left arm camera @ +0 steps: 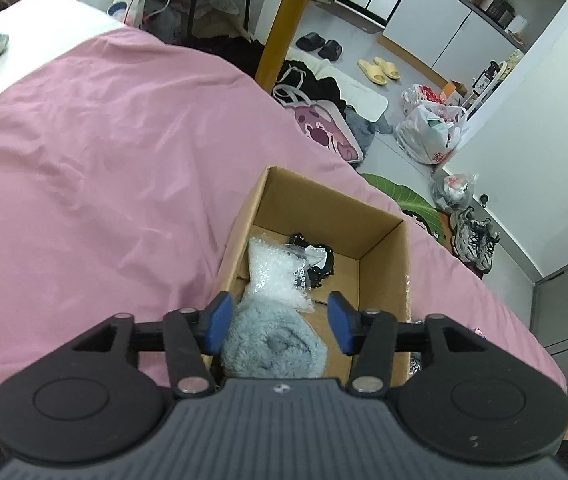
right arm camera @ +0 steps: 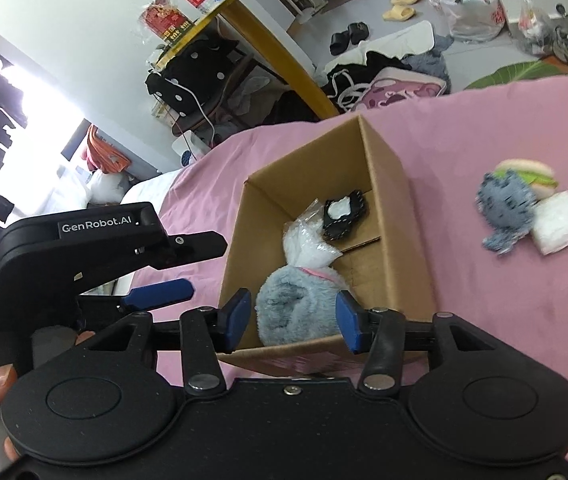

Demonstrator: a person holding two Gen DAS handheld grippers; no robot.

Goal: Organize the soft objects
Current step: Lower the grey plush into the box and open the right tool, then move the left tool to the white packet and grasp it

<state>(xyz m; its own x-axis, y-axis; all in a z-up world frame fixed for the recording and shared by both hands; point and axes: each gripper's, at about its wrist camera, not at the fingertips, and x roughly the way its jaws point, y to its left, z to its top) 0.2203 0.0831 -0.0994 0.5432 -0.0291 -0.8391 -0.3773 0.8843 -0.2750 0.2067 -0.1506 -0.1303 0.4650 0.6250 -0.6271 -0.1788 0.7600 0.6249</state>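
Three soft toys (right arm camera: 523, 208) lie loose on the bedspread (right arm camera: 483, 280) at two o'clock from my right gripper (right arm camera: 293, 322), the nearer one. Both grippers, left (left arm camera: 280, 322) too, gape wide and empty over the box (right arm camera: 395, 216).

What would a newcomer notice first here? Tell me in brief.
The open cardboard box on the pink bedspread, with a fluffy grey-blue bundle at its near end, a clear plastic bag and a black item behind. Both tongs, left and right, hover open above it. More soft toys lie on the bed beside the box.
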